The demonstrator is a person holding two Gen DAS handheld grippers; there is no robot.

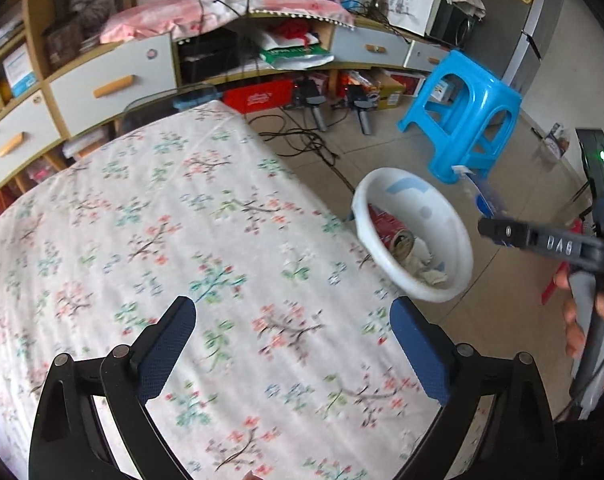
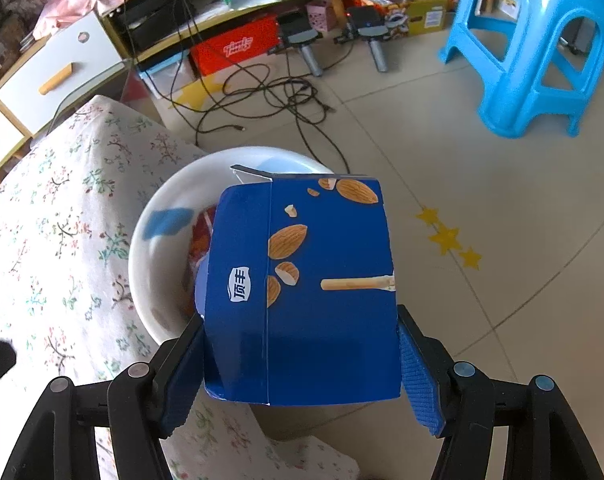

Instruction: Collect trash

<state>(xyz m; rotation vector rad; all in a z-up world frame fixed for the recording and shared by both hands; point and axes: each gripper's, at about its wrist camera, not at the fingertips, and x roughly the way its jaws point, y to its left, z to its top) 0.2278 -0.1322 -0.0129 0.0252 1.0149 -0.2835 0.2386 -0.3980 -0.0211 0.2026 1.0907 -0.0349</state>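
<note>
1. The right gripper (image 2: 302, 364) pinched a blue almond-snack box (image 2: 306, 292) between its pads, holding it above the white bin (image 2: 149, 280), which stood on the floor just beside the floral-clothed table (image 2: 53, 216).
2. The bin (image 1: 414, 240) already held crumpled wrappers and a can.
3. The left gripper (image 1: 293, 344) hung over the table with jaws spread wide, nothing between them.
4. Judged step: dropping the box. Next, the right jaws should part once the box hangs squarely over the bin's mouth.
</note>
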